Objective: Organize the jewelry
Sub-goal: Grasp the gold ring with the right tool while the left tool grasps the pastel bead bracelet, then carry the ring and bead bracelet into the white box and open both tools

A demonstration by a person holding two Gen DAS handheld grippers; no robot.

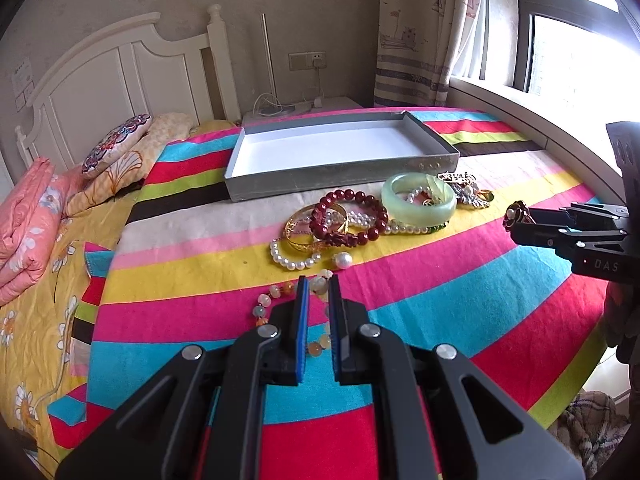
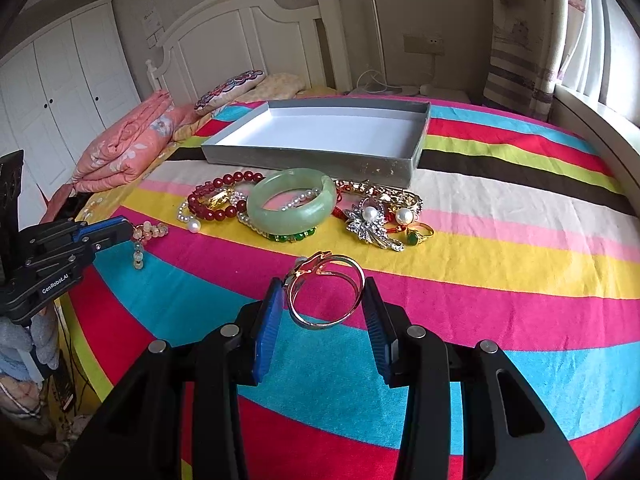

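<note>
From the left wrist, we see our left gripper (image 1: 319,280) pinched nearly closed on a pale bead bracelet (image 1: 276,296), which trails over the striped blanket (image 1: 440,300) near its front edge. The grey box (image 1: 340,184), empty, sits toward the far edge, with the jewelry pile (image 1: 360,216) just before it. At the right edge, the right gripper (image 1: 516,224) carries something small and gold.

From the right wrist, that thing proves to be a gold bangle (image 2: 326,292), clamped across its width between moderately spread jaws. Only here do we see the brooch (image 2: 372,224) and rings (image 2: 418,234) clearly, and the left gripper (image 2: 128,232) with beads dangling.

We judge both pickups done; next, carry each piece over the box rim and release.
</note>
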